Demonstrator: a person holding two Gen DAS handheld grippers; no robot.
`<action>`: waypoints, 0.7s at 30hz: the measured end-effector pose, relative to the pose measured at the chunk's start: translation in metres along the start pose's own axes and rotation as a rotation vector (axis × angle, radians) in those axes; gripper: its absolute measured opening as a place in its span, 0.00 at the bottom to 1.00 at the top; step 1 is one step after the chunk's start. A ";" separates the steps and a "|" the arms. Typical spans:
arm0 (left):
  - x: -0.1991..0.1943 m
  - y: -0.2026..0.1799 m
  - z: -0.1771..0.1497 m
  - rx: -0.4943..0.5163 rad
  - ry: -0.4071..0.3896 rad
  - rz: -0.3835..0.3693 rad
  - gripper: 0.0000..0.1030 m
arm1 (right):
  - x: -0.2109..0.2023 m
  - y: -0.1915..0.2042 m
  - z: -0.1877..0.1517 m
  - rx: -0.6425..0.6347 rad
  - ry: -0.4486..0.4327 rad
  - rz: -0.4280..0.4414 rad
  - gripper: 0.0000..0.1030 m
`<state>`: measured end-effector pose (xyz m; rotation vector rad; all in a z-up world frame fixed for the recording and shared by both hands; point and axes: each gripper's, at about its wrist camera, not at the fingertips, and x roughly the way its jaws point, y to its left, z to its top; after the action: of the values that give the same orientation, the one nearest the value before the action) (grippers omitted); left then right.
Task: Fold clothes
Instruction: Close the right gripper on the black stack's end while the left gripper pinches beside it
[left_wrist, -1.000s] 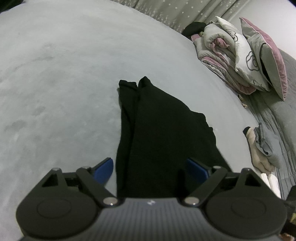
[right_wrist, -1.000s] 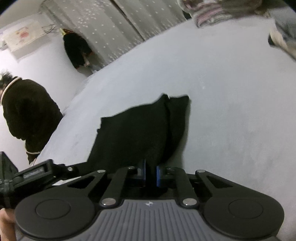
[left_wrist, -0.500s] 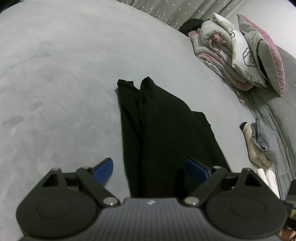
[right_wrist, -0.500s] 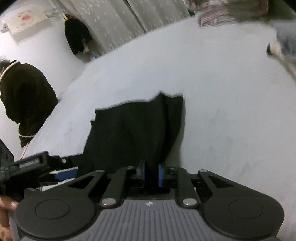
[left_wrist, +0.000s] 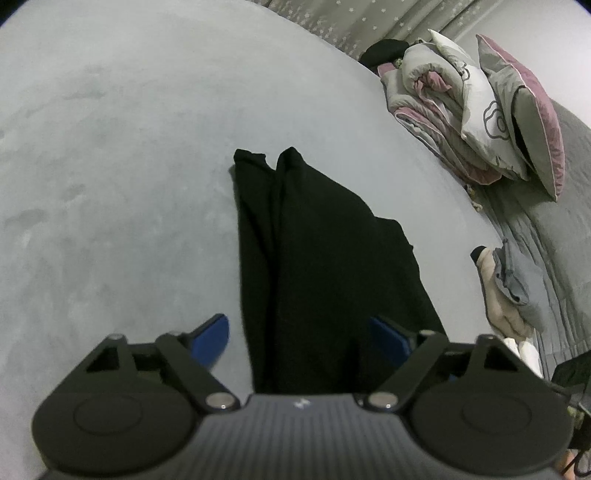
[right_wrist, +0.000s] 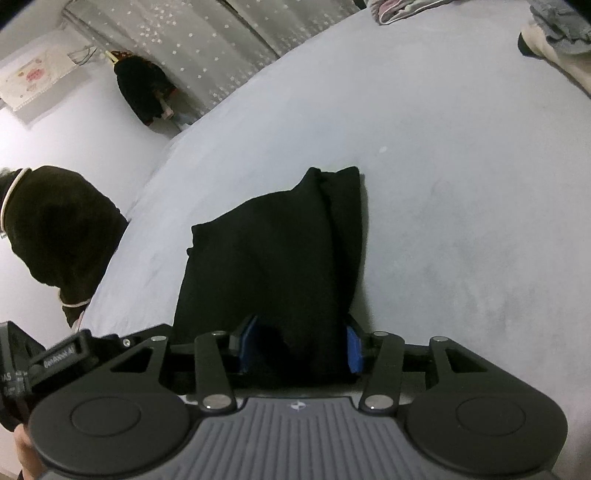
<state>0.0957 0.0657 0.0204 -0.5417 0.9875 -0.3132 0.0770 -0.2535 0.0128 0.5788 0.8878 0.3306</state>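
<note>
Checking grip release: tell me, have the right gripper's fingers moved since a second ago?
Yes. The right gripper has opened; its blue pads now stand apart around the black garment.

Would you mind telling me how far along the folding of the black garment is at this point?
Partly done, I'd judge. The black garment lies on the grey bed, already doubled lengthwise into a narrow strip. Nothing is gripped: the left claw and the right claw are both open, straddling its near end. Left to do, probably: fold the strip across its length. The loose clothes at the bed's edge also look unfolded.
</note>
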 end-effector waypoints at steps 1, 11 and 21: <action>0.001 0.000 -0.001 -0.001 0.004 -0.002 0.68 | 0.000 -0.001 0.000 0.007 -0.001 0.002 0.47; 0.011 -0.002 -0.004 0.010 0.009 -0.011 0.74 | 0.013 -0.006 -0.001 0.059 -0.013 0.033 0.47; -0.015 -0.011 -0.005 0.014 0.039 0.002 0.13 | 0.000 0.025 -0.002 -0.115 -0.045 0.001 0.15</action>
<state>0.0833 0.0623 0.0344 -0.5234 1.0227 -0.3295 0.0746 -0.2328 0.0264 0.4784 0.8194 0.3653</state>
